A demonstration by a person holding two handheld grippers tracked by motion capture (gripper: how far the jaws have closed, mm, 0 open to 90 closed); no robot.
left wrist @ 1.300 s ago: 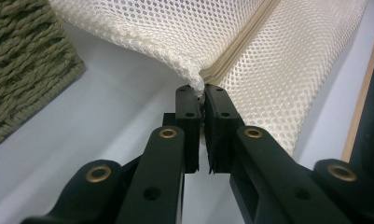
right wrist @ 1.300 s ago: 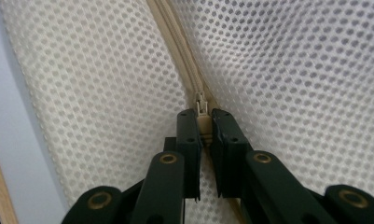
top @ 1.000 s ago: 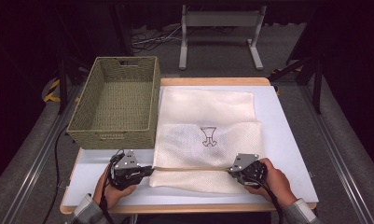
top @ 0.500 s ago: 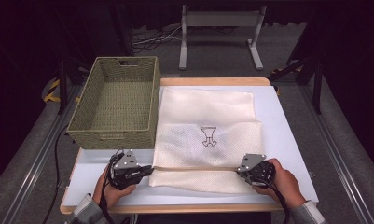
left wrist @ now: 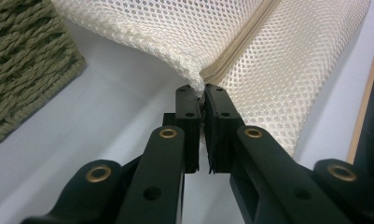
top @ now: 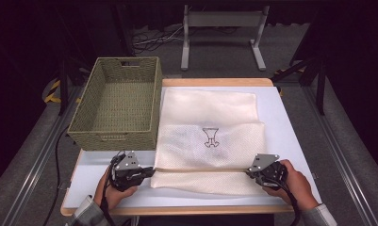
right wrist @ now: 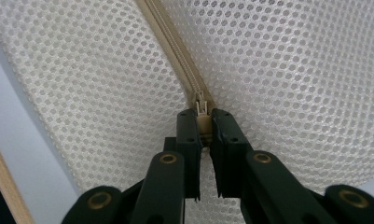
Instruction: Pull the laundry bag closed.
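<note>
A: What colour is the mesh bag (top: 210, 136) near the table's front edge?

B: Cream, dotted all over with fine holes, with a small black drawing at its middle. Its zipper (right wrist: 184, 60) is beige.

A: And the basket (top: 118, 106) at the left edge?

B: Olive-green weave.

A: The table (top: 281, 122) itself?

B: White top, pale wood rim. Each hand-held gripper is black with brass-coloured rivets: left hand-held gripper (left wrist: 201, 98), right hand-held gripper (right wrist: 203, 119).

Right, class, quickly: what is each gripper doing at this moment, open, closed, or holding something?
Left gripper: closed on the corner of the mesh bag, at the zipper's end.
Right gripper: closed on the zipper pull.
</note>
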